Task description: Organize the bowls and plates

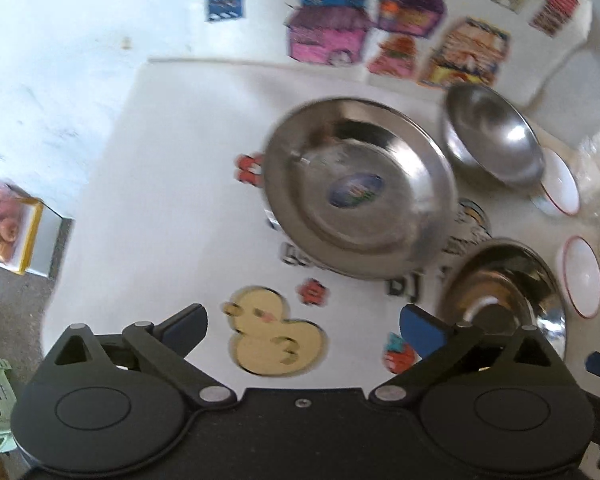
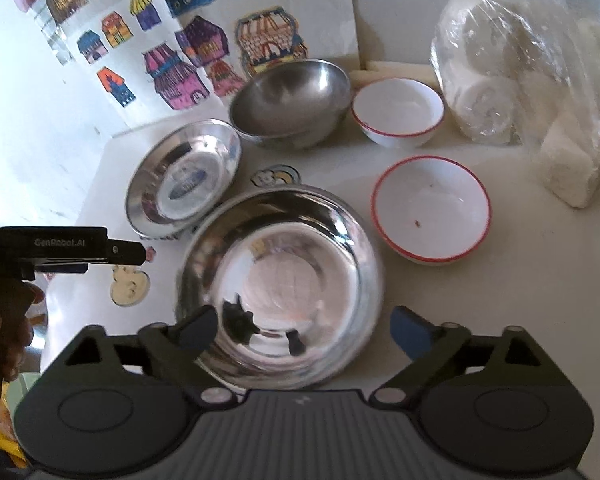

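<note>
Tongs both wide open, empty: left tongs (image 1: pixel 302 322), right tongs (image 2: pixel 304 326).

The bench (image 2: pixel 512 280) is plain off-white with stickers on it, including a pale yellow duck sticker (image 1: pixel 276 332). Both steel plates (image 2: pixel 278 286) (image 2: pixel 184 178) are shiny silver, the far one with a blue oval label in the middle. The steel bowl (image 2: pixel 290 102) is a duller grey. Two white bowls (image 2: pixel 432 208) (image 2: pixel 398 110) have thin red rims. Paper house cutouts (image 2: pixel 176 80) come in pink, purple, blue and orange.
</note>
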The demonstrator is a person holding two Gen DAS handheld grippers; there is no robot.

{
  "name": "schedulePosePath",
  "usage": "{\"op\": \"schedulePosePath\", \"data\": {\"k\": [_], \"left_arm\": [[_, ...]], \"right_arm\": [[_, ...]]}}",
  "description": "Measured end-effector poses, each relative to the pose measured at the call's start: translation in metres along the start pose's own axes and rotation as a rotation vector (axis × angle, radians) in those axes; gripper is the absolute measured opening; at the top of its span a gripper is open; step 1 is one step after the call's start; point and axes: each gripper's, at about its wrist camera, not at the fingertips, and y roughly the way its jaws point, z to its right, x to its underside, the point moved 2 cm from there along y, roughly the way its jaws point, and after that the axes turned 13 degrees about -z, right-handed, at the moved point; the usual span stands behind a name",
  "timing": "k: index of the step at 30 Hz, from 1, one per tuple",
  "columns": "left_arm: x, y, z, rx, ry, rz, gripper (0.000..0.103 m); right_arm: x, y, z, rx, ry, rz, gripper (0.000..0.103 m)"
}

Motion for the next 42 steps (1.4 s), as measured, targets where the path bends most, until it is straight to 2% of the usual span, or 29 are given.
{"op": "schedulePosePath", "data": {"k": [3, 9, 13, 24, 31, 34, 38, 42], "left_arm": [[-0.005, -0.006, -0.016, -0.002, -0.003, 0.033, 0.102], [-0.019, -0.012, -0.042, 0.060, -0.005, 0.089, 0.102], [-0.032, -0.007, -0.052, 0.061, 0.016, 0.098, 0.102], [-0.076, 0.023, -0.060, 0.025, 0.121, 0.093, 0.102], [-0.088, 0.033, -0.051, 0.018, 0.190, 0.086, 0.102], [-0.090, 0.036, -0.048, 0.011, 0.215, 0.083, 0.102], [-0.090, 0.038, -0.042, 0.000, 0.235, 0.074, 0.102], [-0.091, 0.042, -0.039, 0.009, 0.223, 0.035, 0.102]], "right_arm": [[-0.001, 0.001, -0.011, -0.023, 0.007, 0.018, 0.102], [-0.006, 0.003, -0.037, -0.054, 0.014, 0.082, 0.103], [-0.013, 0.006, -0.051, -0.056, 0.013, 0.135, 0.103], [-0.049, 0.040, -0.070, 0.009, 0.031, 0.159, 0.103], [-0.076, 0.061, -0.070, 0.035, 0.045, 0.148, 0.102], [-0.084, 0.069, -0.071, 0.037, 0.044, 0.134, 0.096], [-0.091, 0.076, -0.074, 0.047, 0.024, 0.123, 0.076], [-0.099, 0.083, -0.076, 0.043, 0.036, 0.103, 0.068]]}}
